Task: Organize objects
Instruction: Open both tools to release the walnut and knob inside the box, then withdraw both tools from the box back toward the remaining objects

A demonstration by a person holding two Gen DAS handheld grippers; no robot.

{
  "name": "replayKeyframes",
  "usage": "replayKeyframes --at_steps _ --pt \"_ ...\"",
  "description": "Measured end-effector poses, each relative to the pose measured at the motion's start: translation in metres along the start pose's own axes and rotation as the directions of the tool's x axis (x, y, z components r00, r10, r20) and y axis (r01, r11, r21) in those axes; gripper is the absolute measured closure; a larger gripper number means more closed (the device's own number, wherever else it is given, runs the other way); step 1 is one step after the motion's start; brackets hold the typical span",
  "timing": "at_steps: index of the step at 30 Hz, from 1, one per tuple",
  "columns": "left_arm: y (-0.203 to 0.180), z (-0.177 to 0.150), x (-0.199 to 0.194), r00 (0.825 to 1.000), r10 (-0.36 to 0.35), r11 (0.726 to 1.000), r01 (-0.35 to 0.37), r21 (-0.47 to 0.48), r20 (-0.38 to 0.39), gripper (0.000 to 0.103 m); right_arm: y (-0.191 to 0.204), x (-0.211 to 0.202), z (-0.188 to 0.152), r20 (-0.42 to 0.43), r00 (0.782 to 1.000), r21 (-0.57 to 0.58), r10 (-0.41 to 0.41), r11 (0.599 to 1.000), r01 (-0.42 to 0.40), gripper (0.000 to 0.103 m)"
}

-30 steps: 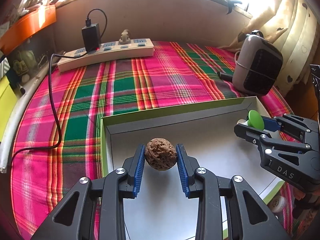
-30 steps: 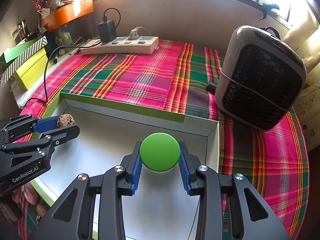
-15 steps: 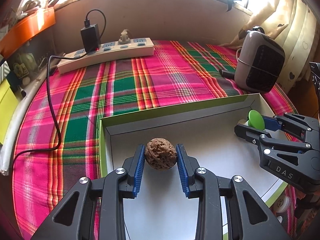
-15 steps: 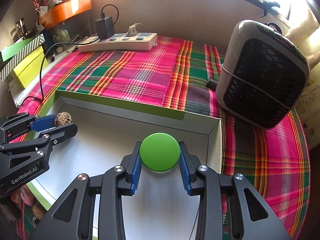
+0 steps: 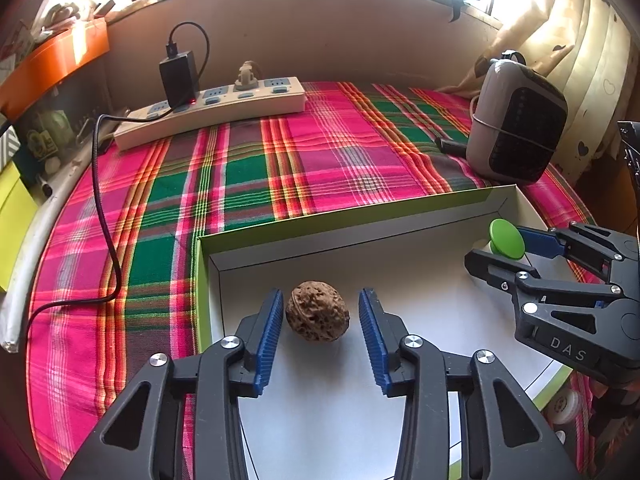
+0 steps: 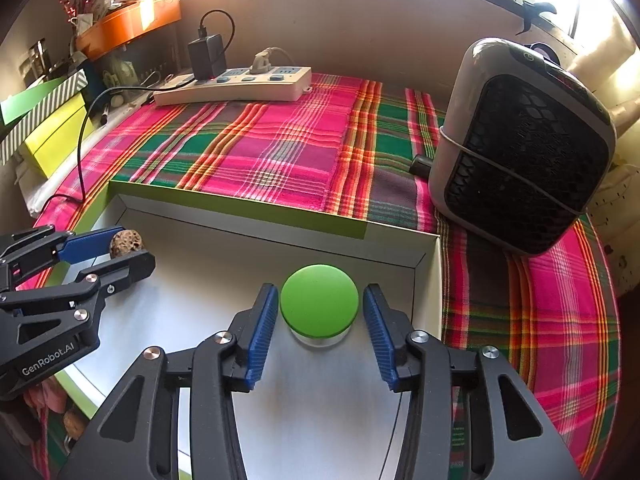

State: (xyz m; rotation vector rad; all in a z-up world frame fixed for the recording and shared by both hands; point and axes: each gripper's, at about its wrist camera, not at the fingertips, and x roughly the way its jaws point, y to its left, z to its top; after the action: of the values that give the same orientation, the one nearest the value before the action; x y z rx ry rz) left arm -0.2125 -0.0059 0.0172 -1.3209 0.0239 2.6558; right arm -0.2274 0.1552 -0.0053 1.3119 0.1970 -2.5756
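A brown walnut (image 5: 317,317) lies on the white floor of a green-rimmed box (image 5: 344,218), near its far left corner. My left gripper (image 5: 320,322) is open around it, with a gap on each side. A small jar with a green lid (image 6: 319,301) stands on the box floor near the far right corner. My right gripper (image 6: 318,320) is open around it, pads apart from the lid. The walnut also shows in the right wrist view (image 6: 126,243), and the jar in the left wrist view (image 5: 507,239).
The box sits on a pink and green plaid cloth (image 5: 248,168). A white power strip (image 5: 212,110) with a black charger lies at the back. A grey fan heater (image 6: 524,148) stands right of the box. Yellow-green boxes (image 6: 52,136) sit at the left edge.
Both grippers have opened. The walnut and the green-lidded jar, held before, now rest on the box floor between the open fingers.
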Motion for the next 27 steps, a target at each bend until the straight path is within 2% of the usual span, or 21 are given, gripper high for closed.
replayKeyframes --at_steps 8,27 --pt "0.002 -0.002 -0.006 1.000 0.000 1.000 0.000 -0.012 0.009 0.061 0.000 -0.005 -0.002 0.010 1.000 0.012 -0.003 1.000 0.003 0.051" --pt "-0.008 -0.022 -0.052 0.997 0.027 0.999 -0.029 0.026 0.071 0.059 0.004 -0.049 -0.019 0.089 0.996 0.040 -0.002 0.999 -0.002 0.048"
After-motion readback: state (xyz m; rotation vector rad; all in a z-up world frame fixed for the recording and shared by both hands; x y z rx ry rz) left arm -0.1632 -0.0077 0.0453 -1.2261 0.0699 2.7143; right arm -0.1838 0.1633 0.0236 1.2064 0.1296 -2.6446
